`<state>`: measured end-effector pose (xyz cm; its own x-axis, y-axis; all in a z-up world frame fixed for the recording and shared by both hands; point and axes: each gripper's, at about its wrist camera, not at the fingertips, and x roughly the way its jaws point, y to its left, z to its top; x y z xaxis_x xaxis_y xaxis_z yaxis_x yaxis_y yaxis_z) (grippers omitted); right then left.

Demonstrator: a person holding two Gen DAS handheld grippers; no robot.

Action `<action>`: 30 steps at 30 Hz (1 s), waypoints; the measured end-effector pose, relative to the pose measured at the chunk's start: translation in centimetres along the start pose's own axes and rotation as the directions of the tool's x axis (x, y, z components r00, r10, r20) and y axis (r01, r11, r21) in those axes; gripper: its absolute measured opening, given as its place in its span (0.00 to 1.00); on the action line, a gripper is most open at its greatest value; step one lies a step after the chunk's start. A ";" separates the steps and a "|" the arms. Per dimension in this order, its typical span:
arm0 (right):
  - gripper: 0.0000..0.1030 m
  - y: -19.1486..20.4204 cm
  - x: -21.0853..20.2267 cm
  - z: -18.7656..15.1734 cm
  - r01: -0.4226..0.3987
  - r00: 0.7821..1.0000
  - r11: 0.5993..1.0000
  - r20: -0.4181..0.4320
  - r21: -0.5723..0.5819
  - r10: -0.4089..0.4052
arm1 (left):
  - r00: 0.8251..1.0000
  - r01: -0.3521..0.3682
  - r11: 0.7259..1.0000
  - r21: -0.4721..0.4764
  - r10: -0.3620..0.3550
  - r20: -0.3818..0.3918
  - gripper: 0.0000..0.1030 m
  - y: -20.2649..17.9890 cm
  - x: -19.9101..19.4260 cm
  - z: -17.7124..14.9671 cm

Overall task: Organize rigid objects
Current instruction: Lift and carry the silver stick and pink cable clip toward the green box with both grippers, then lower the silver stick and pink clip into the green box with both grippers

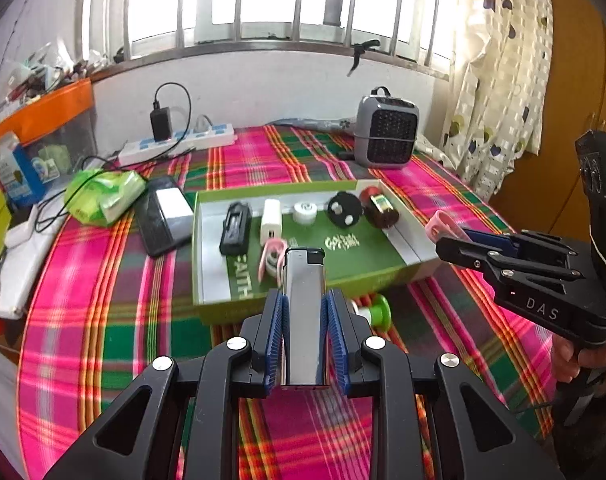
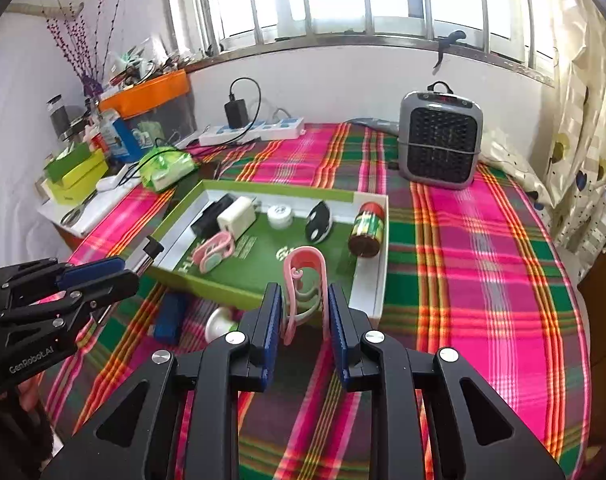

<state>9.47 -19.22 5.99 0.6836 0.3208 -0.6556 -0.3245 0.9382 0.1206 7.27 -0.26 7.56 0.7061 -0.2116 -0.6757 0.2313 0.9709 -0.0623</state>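
Note:
My left gripper (image 1: 303, 300) is shut on a silver lighter (image 1: 303, 312) with a black cap, held upright just in front of the green box tray (image 1: 223, 312). The tray holds a black charger (image 1: 235, 228), a white adapter (image 1: 271, 220), a white round piece (image 1: 305, 212), a black round plug (image 1: 345, 208), a red-lidded brown jar (image 1: 379, 206) and a pink clip (image 1: 271, 260). My right gripper (image 2: 305, 300) is shut on a second pink clip (image 2: 303, 280) over the tray's near right rim (image 2: 371, 304). In the right wrist view the left gripper (image 2: 123, 274) shows at the left.
A green-and-white knob (image 1: 377, 312) and a blue object (image 2: 171, 316) lie on the plaid cloth before the tray. A phone (image 1: 163, 216) and a green packet (image 1: 103, 196) lie left of it. A grey heater (image 2: 441, 140) and a power strip (image 1: 175, 144) stand behind.

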 end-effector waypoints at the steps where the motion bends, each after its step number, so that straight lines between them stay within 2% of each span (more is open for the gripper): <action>1: 0.24 -0.2 0.2 0.3 0.005 1.000 1.000 0.001 0.005 -0.005 | 1.000 0.001 1.000 -0.004 -0.001 -0.004 0.21 0.1 0.4 0.4; 16: 0.24 -2.8 3.5 2.4 0.028 0.999 0.998 -0.034 0.050 -0.027 | 0.999 0.017 1.000 -0.008 -0.018 -0.033 0.21 0.1 5.4 4.1; 30: 0.24 -3.4 7.1 2.9 0.009 0.994 0.999 -0.108 0.044 -0.004 | 0.995 0.003 1.000 -0.018 -0.005 -0.095 0.21 0.2 10.2 5.5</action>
<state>17.28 -19.74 3.07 0.6105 0.3007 -0.7327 -0.2891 0.9459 0.1473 18.19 -2.83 4.69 0.6380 -0.2049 -0.7422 0.2217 0.9720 -0.0779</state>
